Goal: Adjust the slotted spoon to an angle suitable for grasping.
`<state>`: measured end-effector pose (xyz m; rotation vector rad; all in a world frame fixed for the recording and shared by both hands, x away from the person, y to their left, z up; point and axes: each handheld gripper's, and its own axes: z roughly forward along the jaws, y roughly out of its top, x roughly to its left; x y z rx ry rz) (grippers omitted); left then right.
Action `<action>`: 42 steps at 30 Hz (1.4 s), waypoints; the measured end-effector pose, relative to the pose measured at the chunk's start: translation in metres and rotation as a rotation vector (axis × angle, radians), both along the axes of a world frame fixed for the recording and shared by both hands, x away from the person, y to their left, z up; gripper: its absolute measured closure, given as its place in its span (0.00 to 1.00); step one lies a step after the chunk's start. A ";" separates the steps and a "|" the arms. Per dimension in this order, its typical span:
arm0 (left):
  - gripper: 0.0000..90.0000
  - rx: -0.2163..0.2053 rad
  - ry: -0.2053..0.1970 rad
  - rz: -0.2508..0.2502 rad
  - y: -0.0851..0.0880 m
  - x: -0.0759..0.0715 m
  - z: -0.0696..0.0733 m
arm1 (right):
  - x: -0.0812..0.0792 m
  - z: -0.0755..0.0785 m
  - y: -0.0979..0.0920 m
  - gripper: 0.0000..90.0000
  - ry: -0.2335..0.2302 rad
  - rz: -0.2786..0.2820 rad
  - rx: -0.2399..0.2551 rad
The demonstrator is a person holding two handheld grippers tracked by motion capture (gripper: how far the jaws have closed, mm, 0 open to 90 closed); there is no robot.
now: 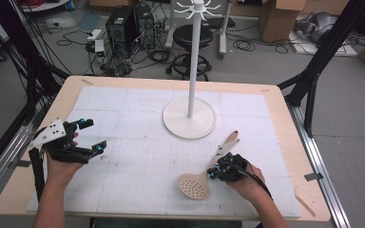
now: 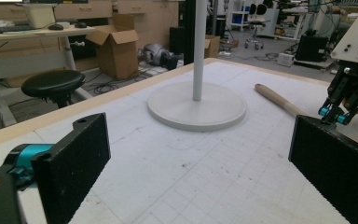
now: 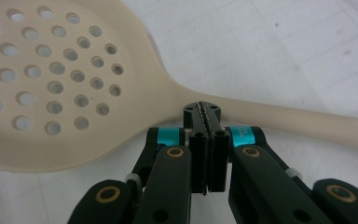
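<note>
The slotted spoon (image 1: 204, 173) is lying on the mat near the table's right front — handle pointing toward one o'clock, perforated bowl toward seven. The right gripper (image 1: 215, 172) is sitting at its neck, jaws pressed together — empty. The left gripper (image 1: 91, 137) is waiting wide open, well apart at nine o'clock.

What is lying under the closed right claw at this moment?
The beige slotted spoon lies there on the white mat; the right claw covers part of its handle, so contact cannot be judged.
</note>
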<state>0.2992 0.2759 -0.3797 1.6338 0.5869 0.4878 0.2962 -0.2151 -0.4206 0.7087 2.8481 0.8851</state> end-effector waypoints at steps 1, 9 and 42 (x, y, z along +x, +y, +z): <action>0.07 0.000 0.000 0.000 0.000 0.000 0.000 | 0.002 0.000 0.006 1.00 -0.005 -0.002 0.005; 0.07 0.000 -0.003 0.000 0.001 0.001 0.000 | 0.009 -0.002 0.023 1.00 -0.010 -0.024 0.020; 0.07 -0.003 -0.004 -0.002 0.001 0.001 0.000 | 0.113 0.020 -0.033 1.00 -0.140 -0.392 0.116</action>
